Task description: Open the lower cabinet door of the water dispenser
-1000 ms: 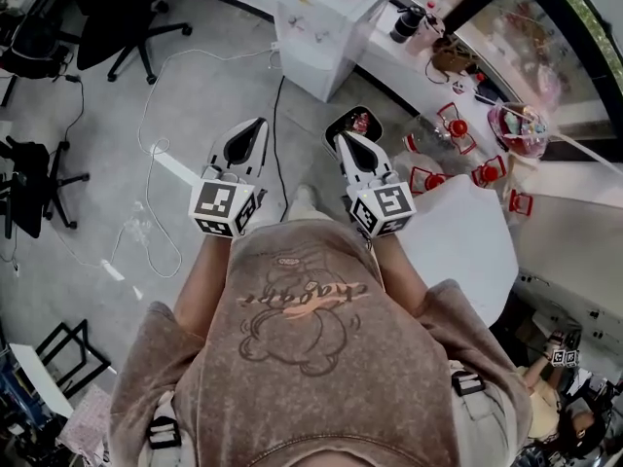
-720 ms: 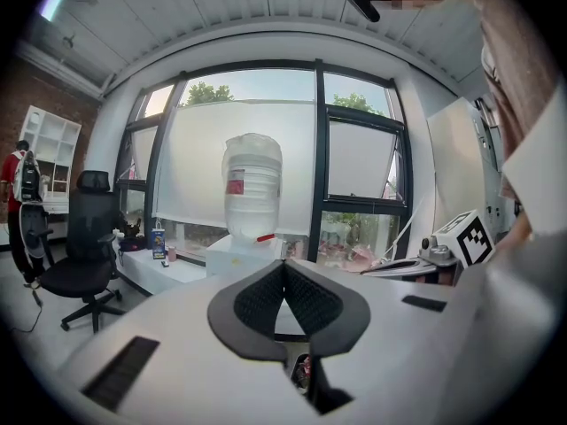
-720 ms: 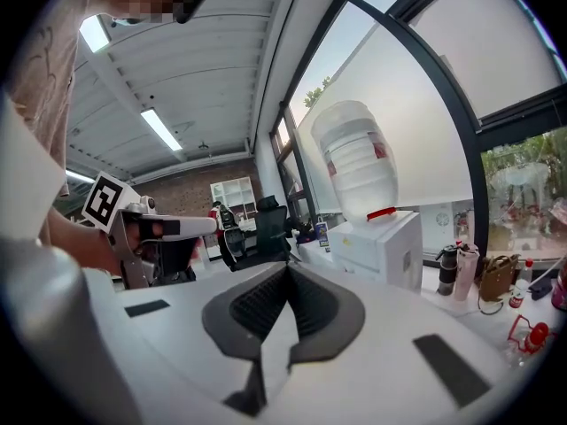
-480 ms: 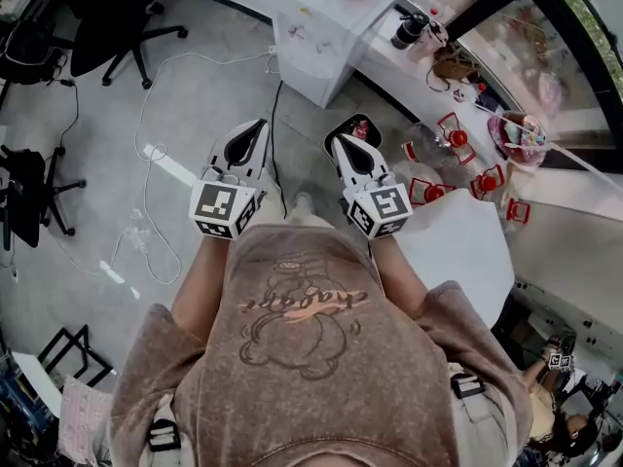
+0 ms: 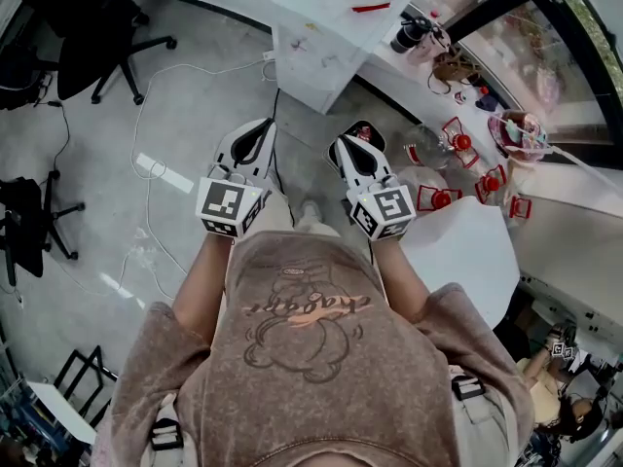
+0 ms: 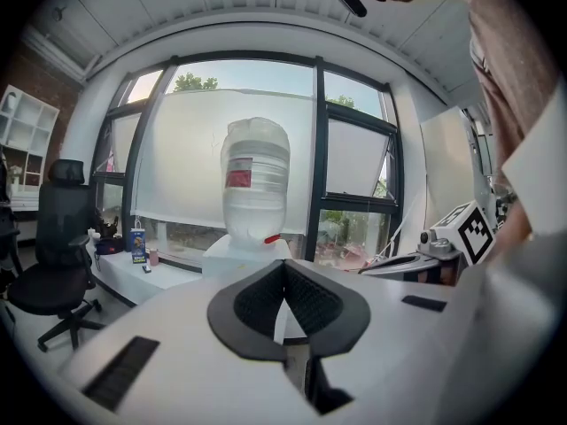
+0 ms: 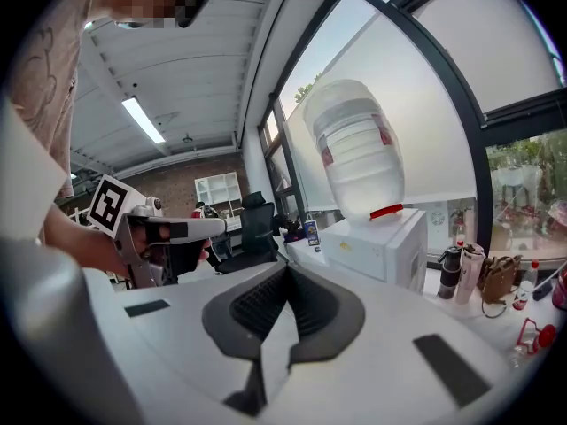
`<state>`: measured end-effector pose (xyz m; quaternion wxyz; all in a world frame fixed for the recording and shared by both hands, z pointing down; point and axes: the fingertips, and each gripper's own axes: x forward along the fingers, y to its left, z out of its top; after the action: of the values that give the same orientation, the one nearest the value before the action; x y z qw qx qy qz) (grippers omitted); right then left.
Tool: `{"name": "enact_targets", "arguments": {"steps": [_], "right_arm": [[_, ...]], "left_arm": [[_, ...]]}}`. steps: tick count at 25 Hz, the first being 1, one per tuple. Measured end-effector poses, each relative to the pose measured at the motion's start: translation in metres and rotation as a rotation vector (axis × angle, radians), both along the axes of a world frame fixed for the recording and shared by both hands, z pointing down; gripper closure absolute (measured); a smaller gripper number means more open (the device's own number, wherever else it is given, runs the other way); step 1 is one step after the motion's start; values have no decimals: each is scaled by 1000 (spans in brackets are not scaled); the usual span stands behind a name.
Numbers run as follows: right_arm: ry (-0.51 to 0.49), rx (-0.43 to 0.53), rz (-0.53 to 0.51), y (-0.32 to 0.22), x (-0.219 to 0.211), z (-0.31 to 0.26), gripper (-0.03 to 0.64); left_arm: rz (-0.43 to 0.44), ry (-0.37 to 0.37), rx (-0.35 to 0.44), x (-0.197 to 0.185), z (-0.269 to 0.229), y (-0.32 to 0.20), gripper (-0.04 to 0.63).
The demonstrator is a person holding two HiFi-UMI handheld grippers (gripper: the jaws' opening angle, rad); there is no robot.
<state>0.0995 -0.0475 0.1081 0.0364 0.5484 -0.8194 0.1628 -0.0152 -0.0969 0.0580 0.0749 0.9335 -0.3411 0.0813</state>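
The white water dispenser (image 5: 310,54) stands ahead on the grey floor, an upturned clear bottle (image 6: 255,177) on its top. In the right gripper view the dispenser body (image 7: 383,243) is right of centre with a red tap lever. Its lower cabinet door is hidden behind the gripper bodies in both gripper views. My left gripper (image 5: 260,127) and right gripper (image 5: 349,141) are held side by side, pointing at the dispenser and well short of it. Both are shut with nothing between the pads (image 6: 262,299) (image 7: 257,304).
Black office chairs (image 5: 92,27) stand at the left, and a white cable (image 5: 146,134) snakes over the floor. A counter (image 5: 384,61) right of the dispenser holds bottles and a bag. A white table (image 5: 462,246) with red-capped items (image 5: 456,141) is at the right.
Both grippers have travelled forward together toward the dispenser, which now sits closer in the head view. Their jaws have stayed shut.
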Motion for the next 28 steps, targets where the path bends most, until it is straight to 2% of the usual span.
{"name": "enact_targets", "arguments": {"steps": [9, 15, 21, 28], "right_arm": [[16, 12, 52, -56, -21, 38, 611], [33, 9, 49, -86, -23, 88, 611], [43, 17, 81, -106, -12, 144, 611], [55, 29, 90, -117, -1, 233, 611]], "left_arm": [[78, 0, -3, -17, 42, -65, 581], [76, 14, 15, -17, 86, -99, 583], [78, 31, 4, -11, 152, -114, 583], [100, 49, 35, 7, 230, -128, 583]]}}
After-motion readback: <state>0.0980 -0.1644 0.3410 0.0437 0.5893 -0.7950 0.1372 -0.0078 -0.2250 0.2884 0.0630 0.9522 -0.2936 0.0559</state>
